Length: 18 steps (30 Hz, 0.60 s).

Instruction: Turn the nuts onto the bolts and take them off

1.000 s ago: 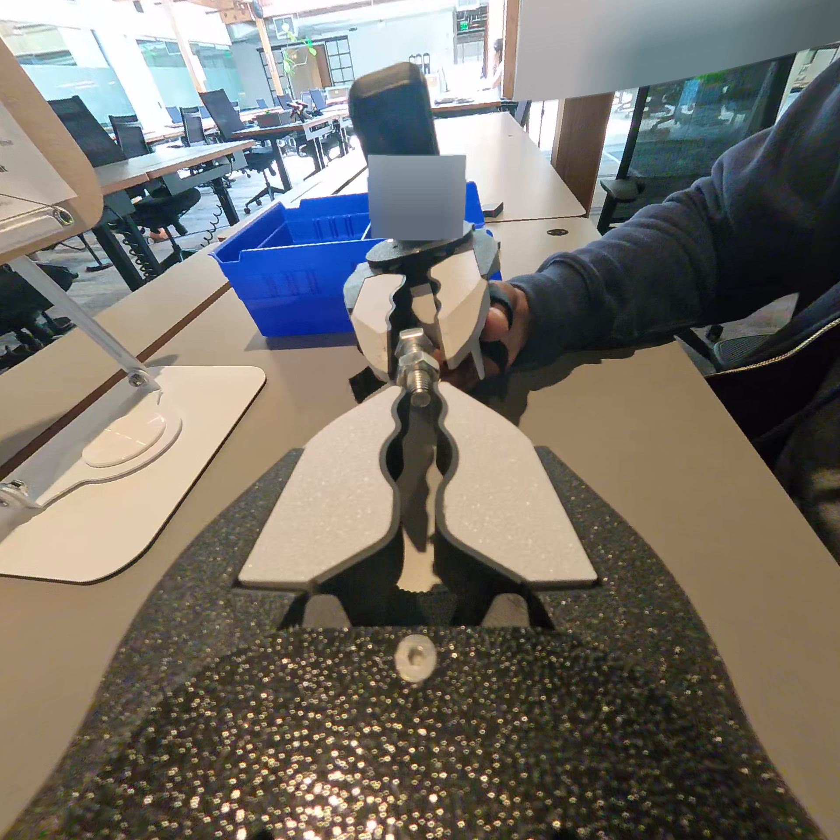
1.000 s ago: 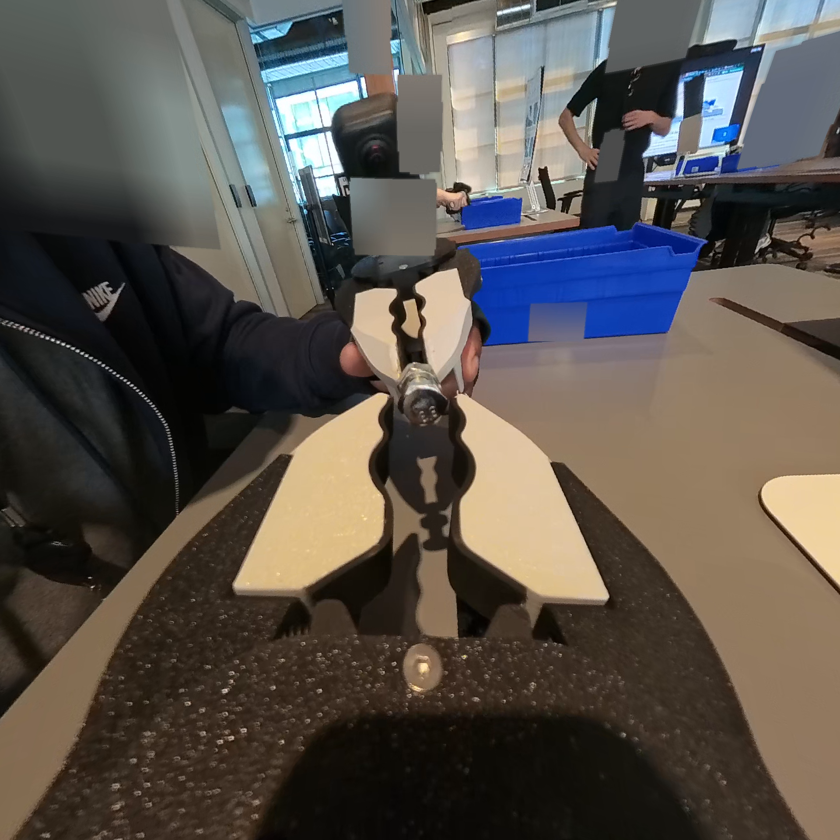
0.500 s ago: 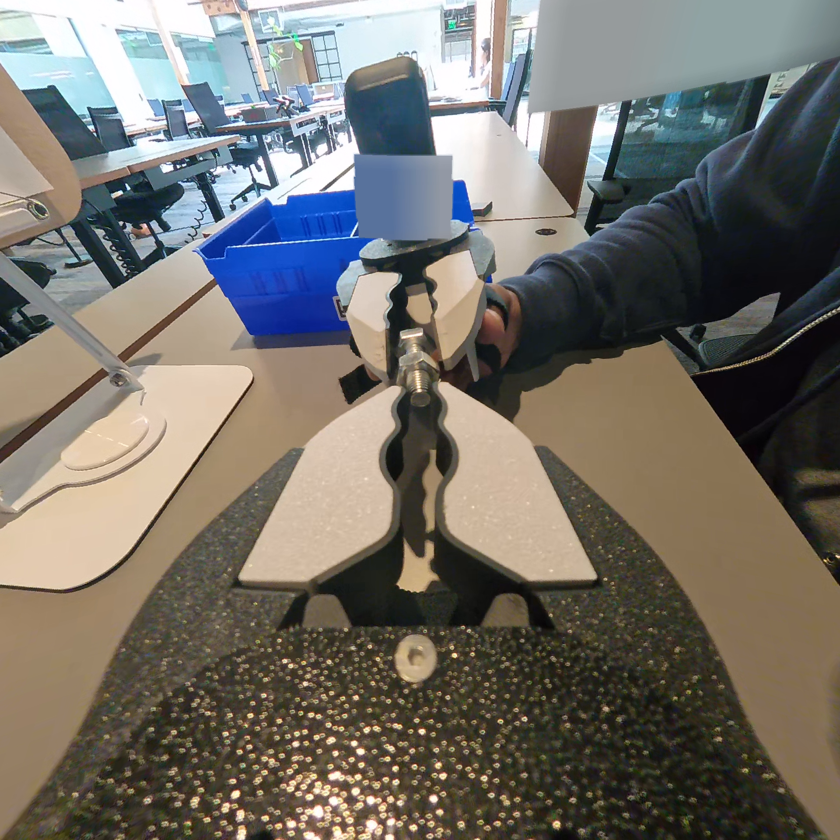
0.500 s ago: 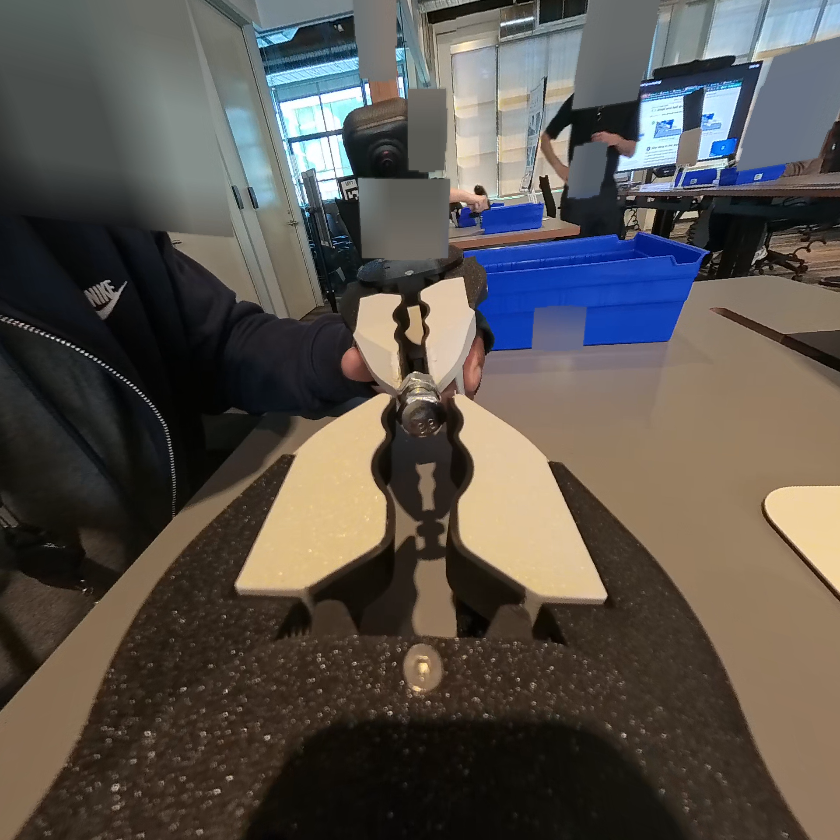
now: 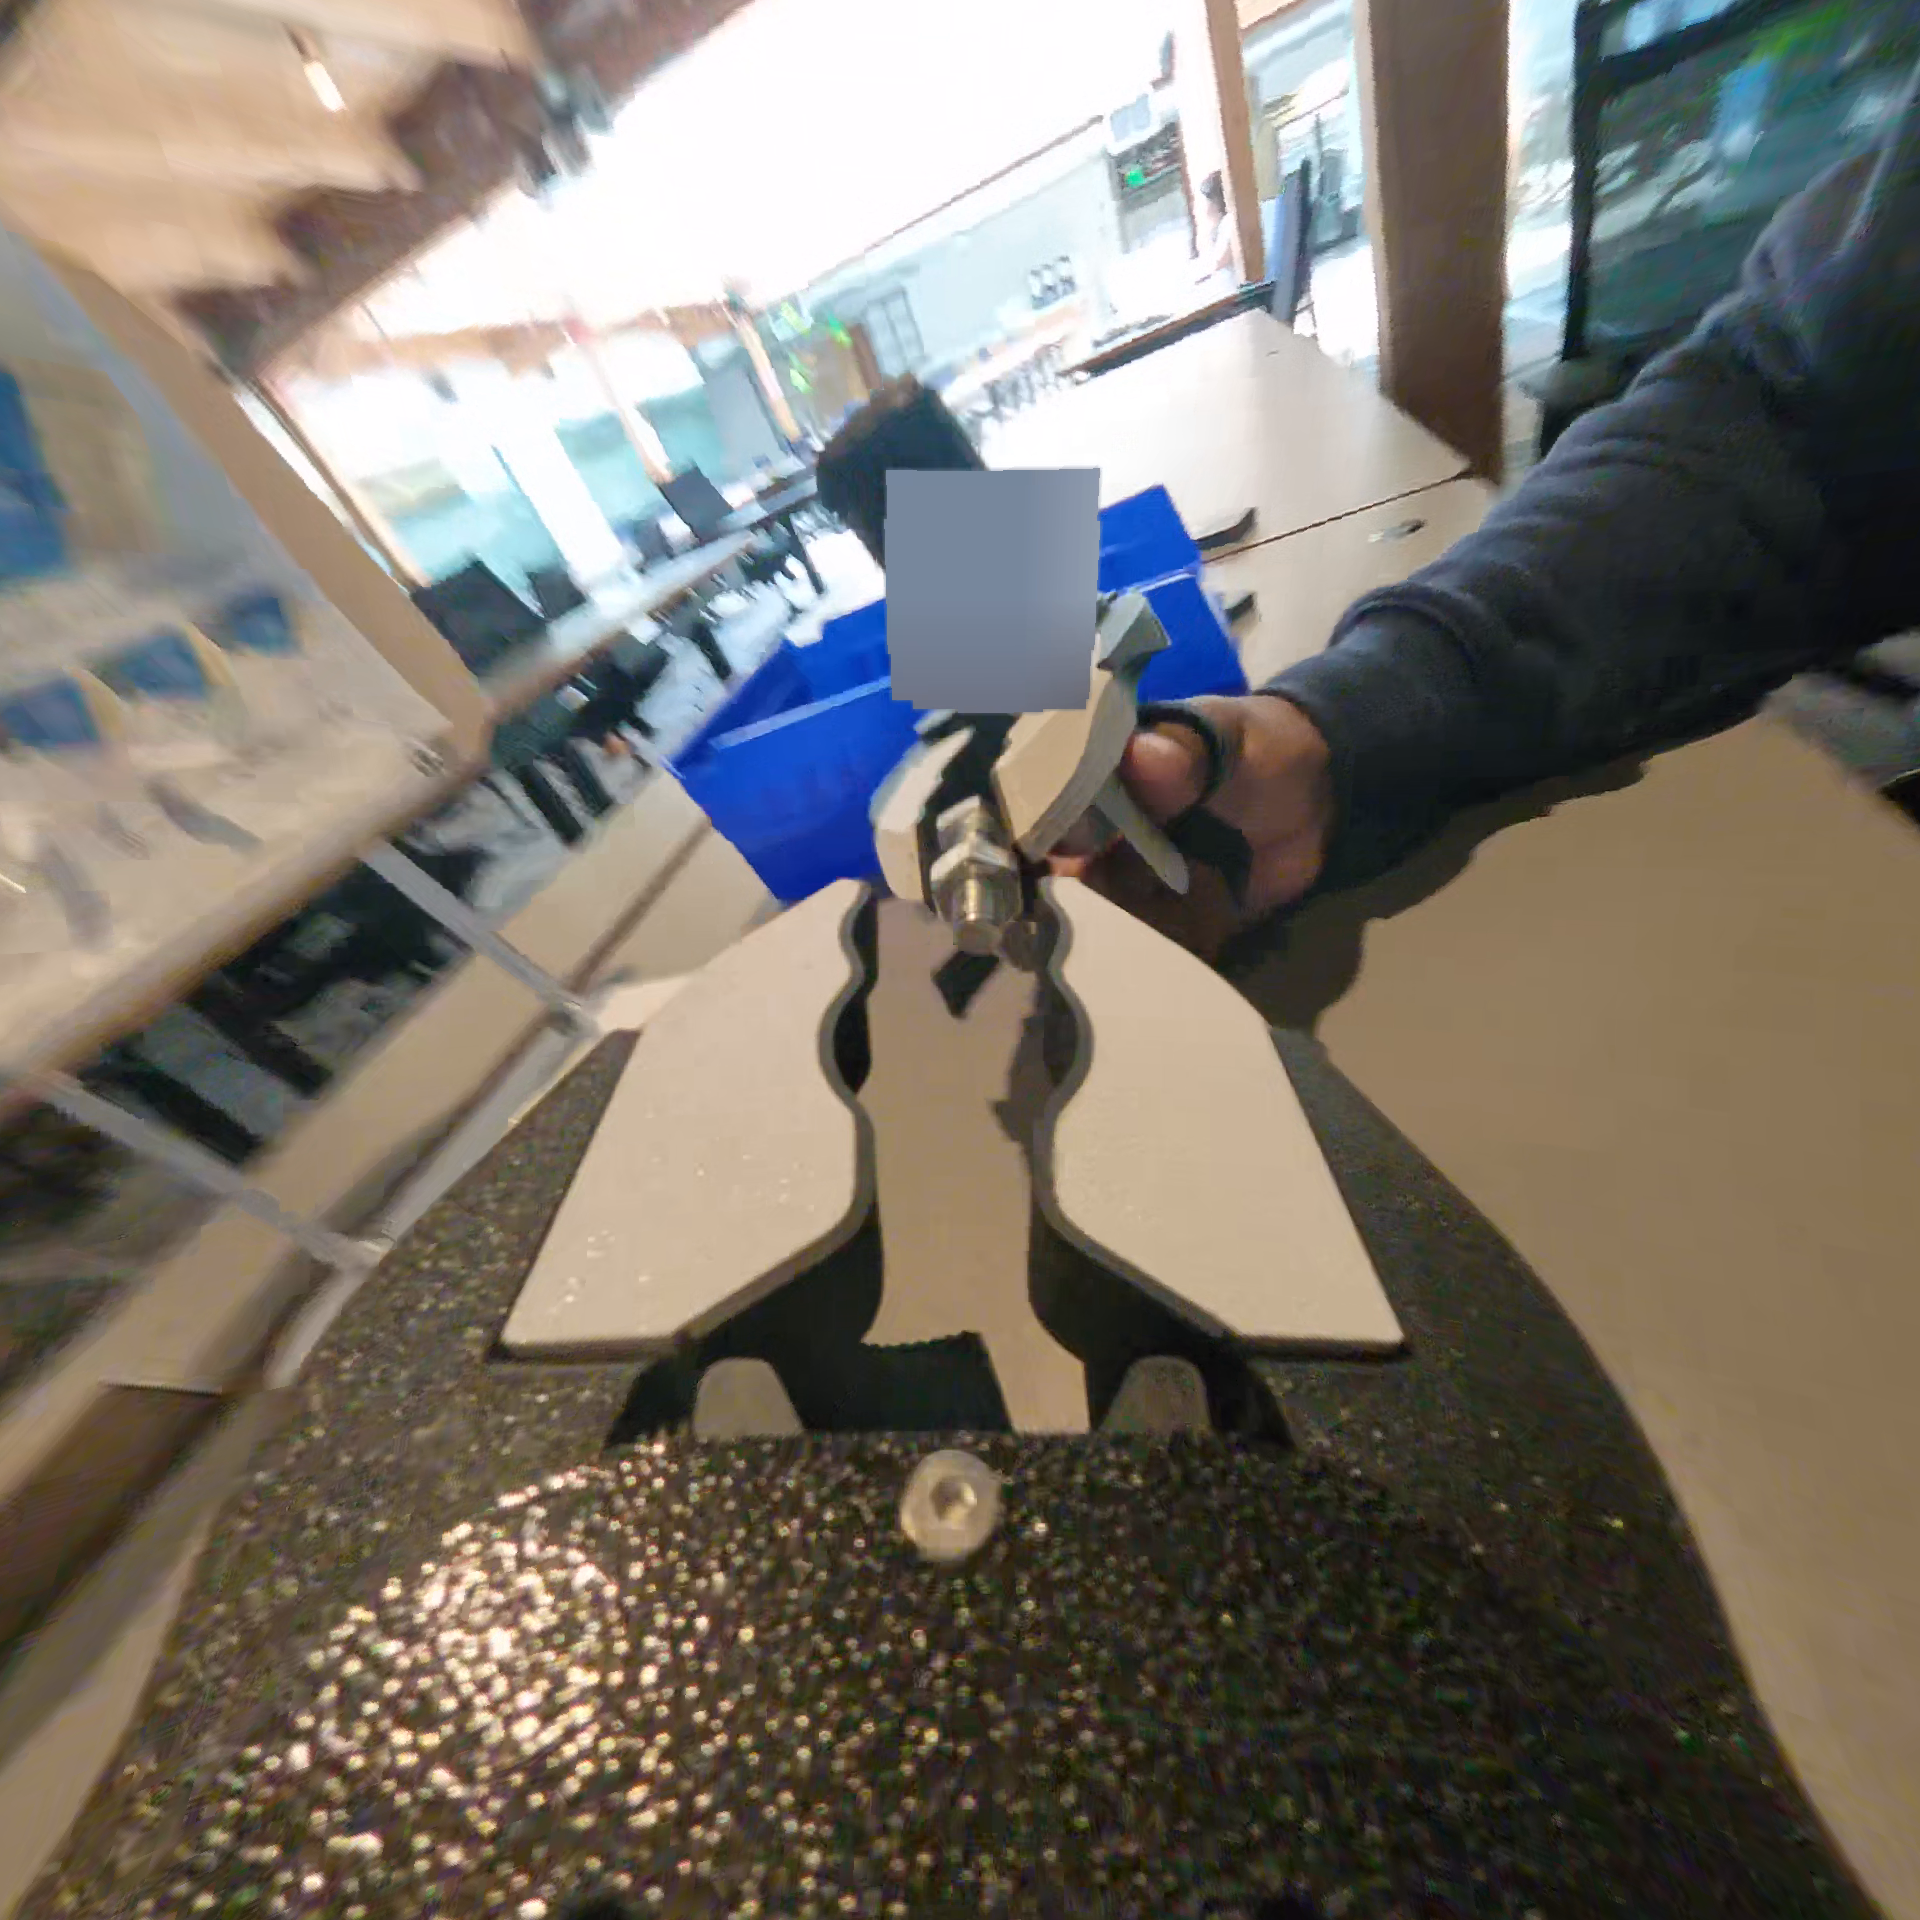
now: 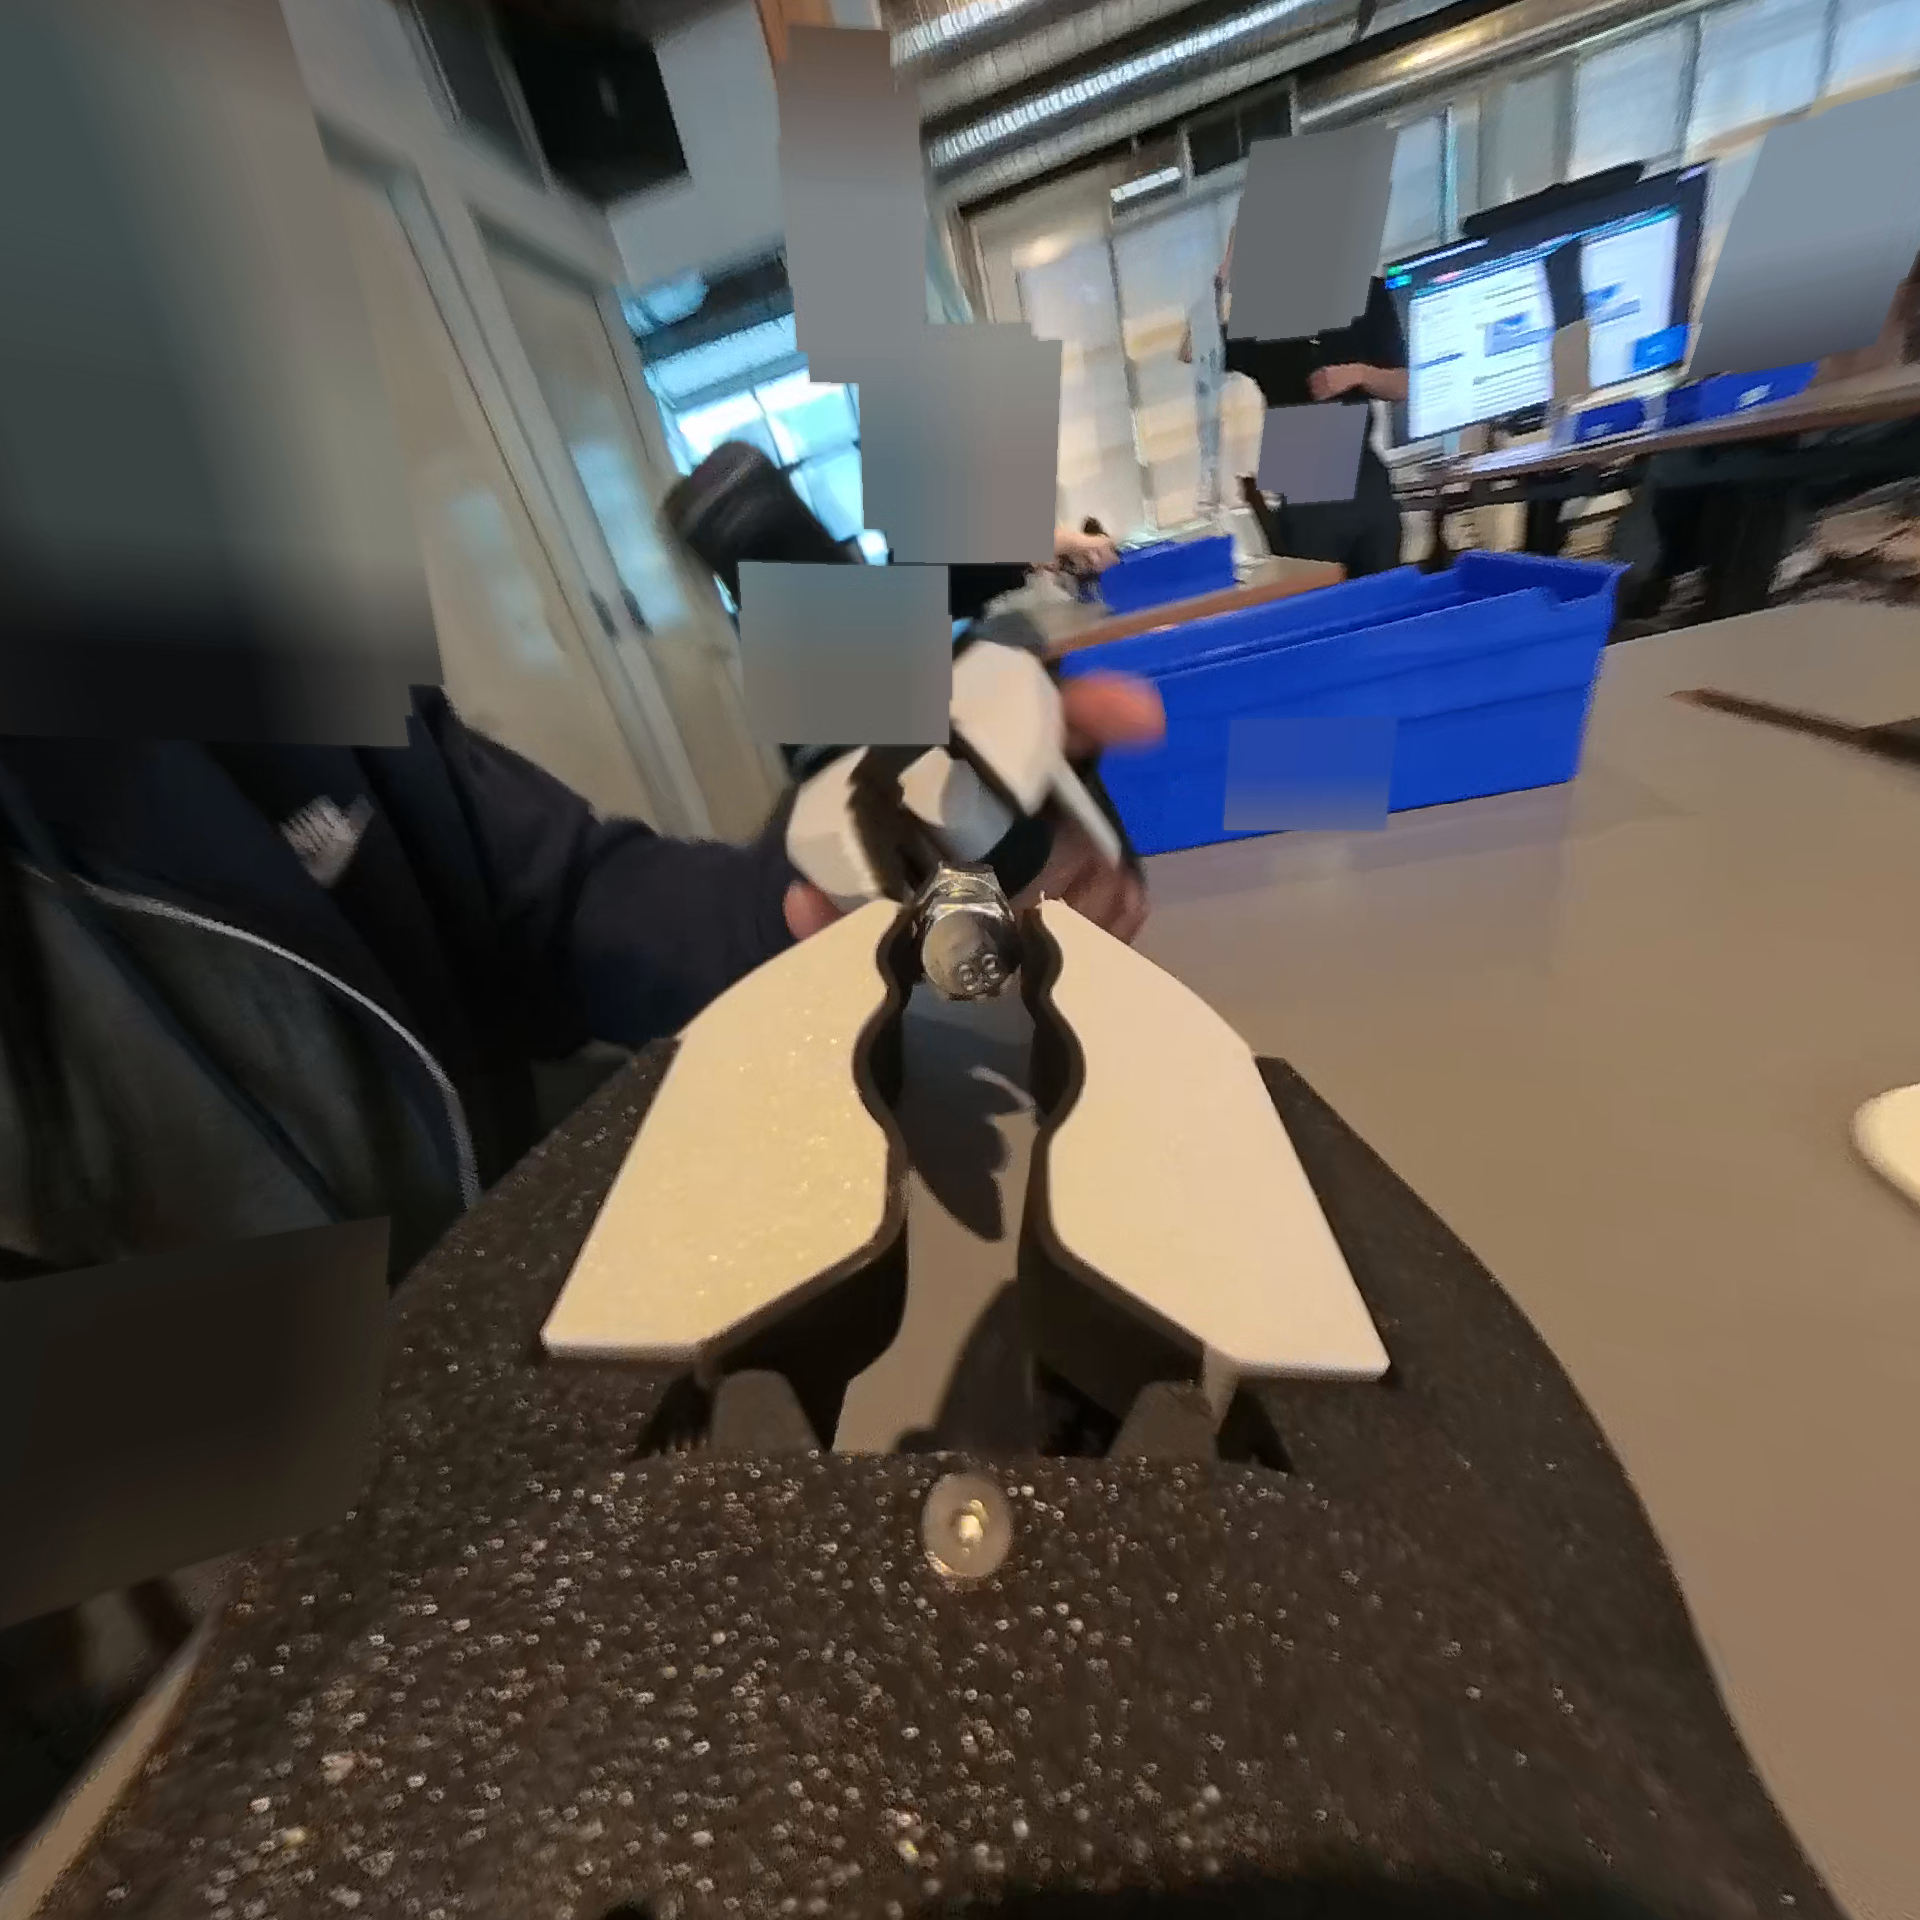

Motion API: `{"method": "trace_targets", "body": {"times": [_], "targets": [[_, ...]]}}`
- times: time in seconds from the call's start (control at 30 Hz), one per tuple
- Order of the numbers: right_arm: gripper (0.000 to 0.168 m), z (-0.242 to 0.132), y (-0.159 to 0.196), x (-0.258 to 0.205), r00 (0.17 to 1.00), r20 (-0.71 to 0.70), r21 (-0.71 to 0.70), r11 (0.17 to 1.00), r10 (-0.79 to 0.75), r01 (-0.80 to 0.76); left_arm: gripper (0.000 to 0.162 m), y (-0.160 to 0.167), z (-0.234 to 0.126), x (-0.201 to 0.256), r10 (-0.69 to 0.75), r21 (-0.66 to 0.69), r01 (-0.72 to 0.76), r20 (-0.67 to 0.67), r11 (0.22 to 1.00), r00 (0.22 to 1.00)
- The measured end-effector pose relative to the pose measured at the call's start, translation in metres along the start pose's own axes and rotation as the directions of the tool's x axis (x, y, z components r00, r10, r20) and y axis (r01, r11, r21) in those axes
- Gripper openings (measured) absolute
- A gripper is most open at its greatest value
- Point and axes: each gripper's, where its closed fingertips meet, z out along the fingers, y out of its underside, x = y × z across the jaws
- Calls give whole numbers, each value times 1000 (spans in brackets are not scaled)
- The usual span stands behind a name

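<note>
The right gripper [image 6: 961, 925] clamps the bolt [image 6: 966, 961] head; the left gripper [image 5: 961, 914], jaws parted, loosely brackets its threaded end by the nut [image 5: 961, 847]. A tilt could cross-thread the nut or drop the bolt onto the desk [image 5: 1558, 1143].

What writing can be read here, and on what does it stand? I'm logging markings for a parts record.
I don't quote writing, so I list only what bears it.
bolt: a stamped mark on its head, sharp enough to read.
monitor: text on screen, too blurred to read.
dark jacket: a chest logo, blurred.
Left wrist view: nothing readable.
</note>
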Motion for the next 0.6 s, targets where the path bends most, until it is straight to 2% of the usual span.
{"method": "trace_targets", "body": {"times": [0.1,0.17,0.43,0.6], "targets": [[19,2,0,-2,998,34,20,998,54,-54,28,0,2,5,270,-51,-267,63,962,961],[19,4,2,-5,997,55,12,998,59,-60,27,4,5,8,358,-92,-352,67,932,931],[19,7,5,-9,995,76,-9,998,61,-61,22,1,2,12,446,-85,-441,61,893,893],[19,9,7,-10,996,77,-20,998,53,-51,19,4,4,14,454,-89,-449,50,889,889]]}}
